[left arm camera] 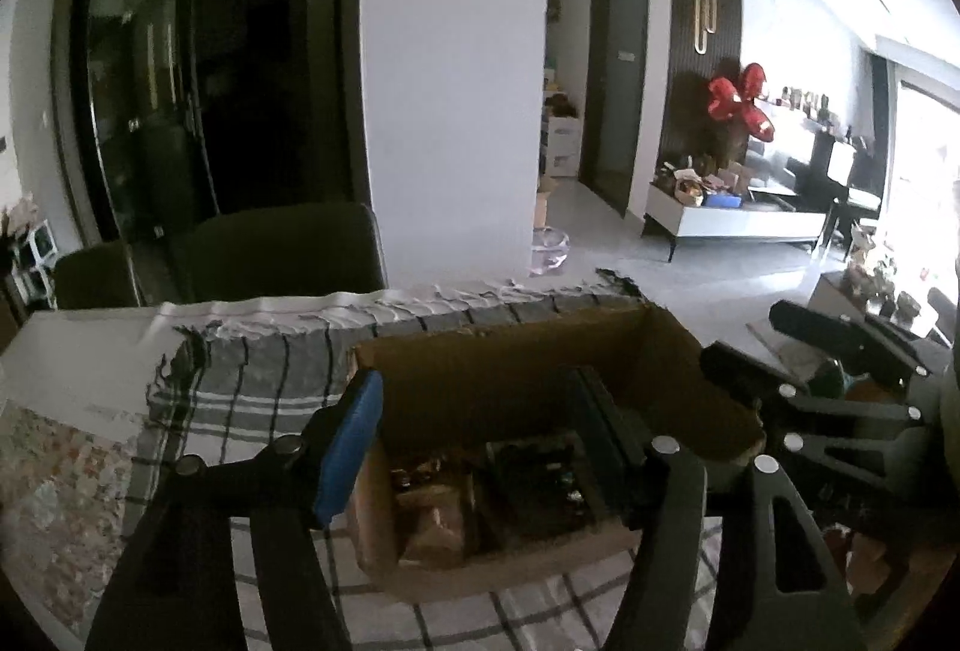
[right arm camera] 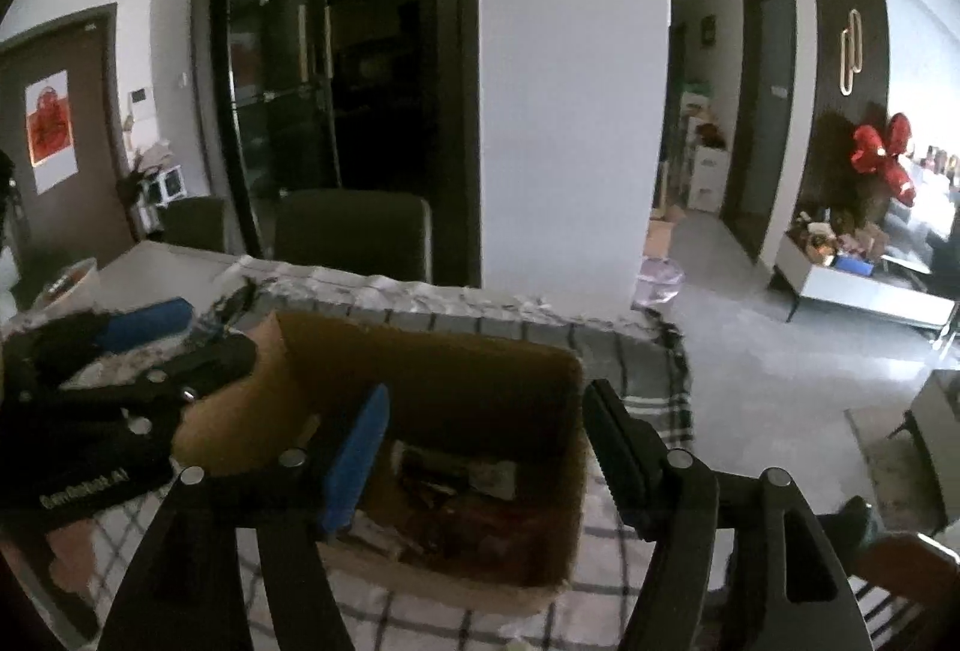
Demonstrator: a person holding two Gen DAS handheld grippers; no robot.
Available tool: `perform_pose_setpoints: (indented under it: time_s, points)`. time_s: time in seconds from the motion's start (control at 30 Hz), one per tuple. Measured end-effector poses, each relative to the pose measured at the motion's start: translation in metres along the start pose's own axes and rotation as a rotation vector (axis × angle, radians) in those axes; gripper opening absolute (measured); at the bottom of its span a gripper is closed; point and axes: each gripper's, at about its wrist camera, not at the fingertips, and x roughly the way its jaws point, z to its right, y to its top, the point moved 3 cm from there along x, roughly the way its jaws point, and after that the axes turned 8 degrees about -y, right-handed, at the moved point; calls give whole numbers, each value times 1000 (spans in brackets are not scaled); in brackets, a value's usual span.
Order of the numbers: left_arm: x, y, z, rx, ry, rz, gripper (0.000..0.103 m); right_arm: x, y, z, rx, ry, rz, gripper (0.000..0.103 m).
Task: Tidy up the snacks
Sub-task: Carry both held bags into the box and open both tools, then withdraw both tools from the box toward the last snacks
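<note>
Below right gripper [right arm camera: 480,447], open-jawed, snack box [right arm camera: 528,369]

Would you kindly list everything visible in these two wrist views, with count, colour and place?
cardboard box: one, brown, open-topped, on the tablecloth, under both grippers
snack packets: several, dark and reddish, inside the box; exact count unclear
tablecloth: one, grey and white check, covering the table
chairs: two, dark, behind the table
pillar: one, white, behind the table
glass doors: dark, left of the pillar
red balloons: a cluster, by the dark wall panel
low cabinet: one, white, cluttered on top, far right
left gripper: one, black with a blue pad, open over the box
right gripper: one, black with a blue pad, open over the box
</note>
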Motion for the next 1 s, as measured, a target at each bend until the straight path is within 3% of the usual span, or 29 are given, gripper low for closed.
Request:
perform_pose_setpoints:
  time_s: [0.23,0.5,1.0]
  points:
    - [-23,-22,14,34,-15,13,68,-36,-24,12,56,-20,38,68]
    - [-45,-60,31,80,-1,16,72,-55,-63,20,110,-34,15,68]
    - [-26,-139,38,7,-51,-166,71,-40,-141,16,136,-20,-149,67]
